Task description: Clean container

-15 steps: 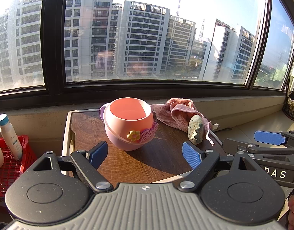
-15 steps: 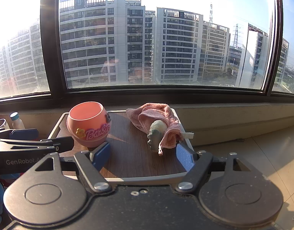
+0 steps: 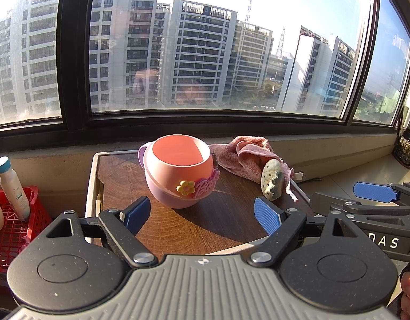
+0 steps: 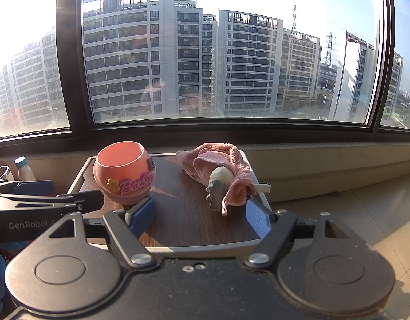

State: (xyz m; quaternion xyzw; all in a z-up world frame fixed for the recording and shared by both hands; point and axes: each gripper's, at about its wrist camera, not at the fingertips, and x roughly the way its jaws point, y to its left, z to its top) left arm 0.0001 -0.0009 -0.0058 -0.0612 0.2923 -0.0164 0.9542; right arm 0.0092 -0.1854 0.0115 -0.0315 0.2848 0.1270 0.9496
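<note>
A round pink container (image 3: 181,173) with a yellow flower and a pink logo stands upright on a small wood-topped table (image 3: 205,226); it also shows in the right wrist view (image 4: 123,172). A crumpled pink cloth (image 3: 247,157) lies to its right (image 4: 218,160), with a pale greenish lump (image 3: 270,180) resting on the cloth's near end (image 4: 217,186). My left gripper (image 3: 202,214) is open, just short of the container, nothing between its fingers. My right gripper (image 4: 199,217) is open over the table's front edge, short of the cloth.
A red basket (image 3: 15,226) with a white bottle (image 3: 11,186) stands left of the table. A stone window ledge (image 4: 325,157) and large windows run behind. Tiled floor (image 4: 378,226) lies to the right. Dark objects (image 3: 406,149) sit at the ledge's far right.
Both grippers have edged slightly forward toward the table; the container and cloth have stayed put.
</note>
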